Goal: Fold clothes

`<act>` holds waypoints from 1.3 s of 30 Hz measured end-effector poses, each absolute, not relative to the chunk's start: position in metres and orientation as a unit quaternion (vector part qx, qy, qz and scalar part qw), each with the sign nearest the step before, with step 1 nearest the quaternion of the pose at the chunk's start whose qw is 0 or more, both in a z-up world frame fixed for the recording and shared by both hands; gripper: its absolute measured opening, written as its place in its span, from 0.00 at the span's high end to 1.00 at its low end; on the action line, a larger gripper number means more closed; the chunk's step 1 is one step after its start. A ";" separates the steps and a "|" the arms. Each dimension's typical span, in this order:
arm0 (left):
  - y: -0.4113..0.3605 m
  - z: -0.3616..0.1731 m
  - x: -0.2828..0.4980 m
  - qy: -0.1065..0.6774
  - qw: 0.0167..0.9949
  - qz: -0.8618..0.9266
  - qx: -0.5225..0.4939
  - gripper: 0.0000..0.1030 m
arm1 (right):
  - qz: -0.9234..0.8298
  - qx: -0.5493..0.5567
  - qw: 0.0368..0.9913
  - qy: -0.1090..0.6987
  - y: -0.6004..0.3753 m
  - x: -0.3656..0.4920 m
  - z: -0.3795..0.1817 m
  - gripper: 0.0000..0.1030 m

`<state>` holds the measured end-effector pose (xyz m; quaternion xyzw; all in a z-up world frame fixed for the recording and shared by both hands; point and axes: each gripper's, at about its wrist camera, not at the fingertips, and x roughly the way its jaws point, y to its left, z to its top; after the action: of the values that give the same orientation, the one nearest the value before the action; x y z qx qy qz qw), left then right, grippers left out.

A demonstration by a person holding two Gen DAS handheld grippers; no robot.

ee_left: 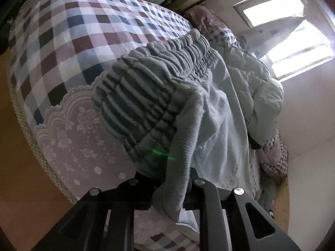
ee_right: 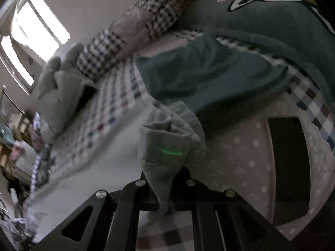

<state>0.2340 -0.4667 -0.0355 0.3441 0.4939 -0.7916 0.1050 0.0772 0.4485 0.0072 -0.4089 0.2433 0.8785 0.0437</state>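
Observation:
A pale blue-grey garment (ee_left: 209, 113) with a gathered elastic waistband (ee_left: 150, 79) hangs over the bed in the left wrist view. My left gripper (ee_left: 173, 179) is shut on a fold of it just below the waistband. In the right wrist view my right gripper (ee_right: 165, 177) is shut on a bunched corner of the same pale fabric (ee_right: 165, 144), lifted off the bed. The fingertips of both grippers are hidden by cloth.
The bed has a checked sheet (ee_left: 73, 41) with a lace-pattern border (ee_left: 79, 138). A pale quilted jacket (ee_left: 259, 87) lies beside the garment. A dark teal garment (ee_right: 209, 73), a checked pillow (ee_right: 129, 37) and a dark rectangular object (ee_right: 291, 159) are on the bed. Windows (ee_left: 293, 33) are behind.

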 end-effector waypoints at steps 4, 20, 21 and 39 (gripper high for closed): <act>-0.468 -0.040 0.237 0.499 0.103 -0.792 0.338 0.69 | 0.871 -0.427 0.058 0.237 0.448 0.075 -0.012 0.89; -0.474 -0.042 0.275 0.510 0.064 -0.817 0.263 0.34 | 0.867 -0.421 0.174 0.204 0.459 0.149 0.037 0.47; -0.476 -0.044 0.276 0.513 0.062 -0.816 0.261 0.34 | 0.871 -0.414 0.168 0.203 0.452 0.154 0.045 0.47; -0.527 -0.072 0.275 0.602 0.053 -0.772 0.194 0.18 | 0.905 -0.394 -0.101 0.124 0.197 0.140 0.094 0.46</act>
<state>0.2755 -0.5267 -0.0721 0.1945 0.6024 -0.7723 0.0534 0.1405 0.1974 0.0935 -0.3944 0.1236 0.9049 -0.1014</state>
